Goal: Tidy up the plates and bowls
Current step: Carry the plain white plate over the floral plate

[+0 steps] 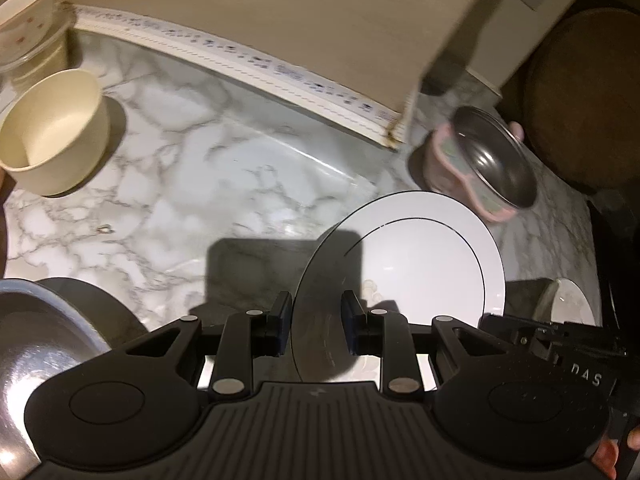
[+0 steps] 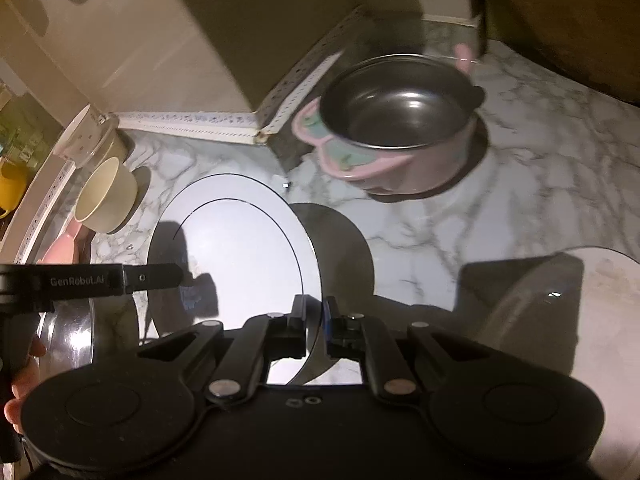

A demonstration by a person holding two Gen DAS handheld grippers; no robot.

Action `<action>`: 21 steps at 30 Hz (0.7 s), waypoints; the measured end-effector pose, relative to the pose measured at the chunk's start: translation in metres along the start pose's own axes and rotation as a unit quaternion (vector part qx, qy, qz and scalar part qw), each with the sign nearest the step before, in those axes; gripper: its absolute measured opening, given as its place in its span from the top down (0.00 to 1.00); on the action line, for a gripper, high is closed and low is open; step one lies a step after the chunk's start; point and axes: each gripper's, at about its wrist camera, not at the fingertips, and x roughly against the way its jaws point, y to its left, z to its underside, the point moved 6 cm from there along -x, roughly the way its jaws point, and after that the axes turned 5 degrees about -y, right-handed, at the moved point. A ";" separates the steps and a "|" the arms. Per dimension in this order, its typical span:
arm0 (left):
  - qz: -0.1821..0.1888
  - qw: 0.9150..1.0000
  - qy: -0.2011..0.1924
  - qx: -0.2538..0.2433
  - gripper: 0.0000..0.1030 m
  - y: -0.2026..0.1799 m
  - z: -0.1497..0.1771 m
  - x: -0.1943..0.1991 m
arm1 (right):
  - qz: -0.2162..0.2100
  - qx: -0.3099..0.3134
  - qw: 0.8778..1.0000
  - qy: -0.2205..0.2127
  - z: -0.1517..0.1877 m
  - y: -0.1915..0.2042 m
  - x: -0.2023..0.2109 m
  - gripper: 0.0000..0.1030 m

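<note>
Left wrist view: left gripper (image 1: 316, 328) jaws pinch the near rim of a round white plate with a thin black ring (image 1: 420, 256), held tilted above the white marble countertop (image 1: 192, 168). Right wrist view: right gripper (image 2: 314, 328) jaws pressed together on the same plate's (image 2: 232, 248) opposite rim, so both grippers carry it between them. A cream paper bowl (image 1: 52, 132) sits near the countertop's left edge, beside a stacked white bowl with small red dots (image 1: 28, 16). A pink-sided steel-lined bowl (image 2: 400, 120) stands toward the back, just off the corner of a beige cabinet (image 1: 280, 20). A shiny steel bowl (image 1: 36, 356) sits at the near left edge; a second white plate (image 2: 580, 312) lies at the near right.
</note>
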 end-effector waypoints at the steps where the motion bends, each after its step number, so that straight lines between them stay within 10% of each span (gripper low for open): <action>1: 0.002 1.000 0.002 -0.003 0.75 -0.005 0.001 0.001 | 0.001 -0.002 1.000 -0.001 0.000 -0.003 0.003 0.92; 21: 0.068 0.992 0.025 -0.099 0.75 -0.143 0.019 0.000 | 0.046 -0.080 0.995 -0.042 0.020 -0.112 0.096 0.92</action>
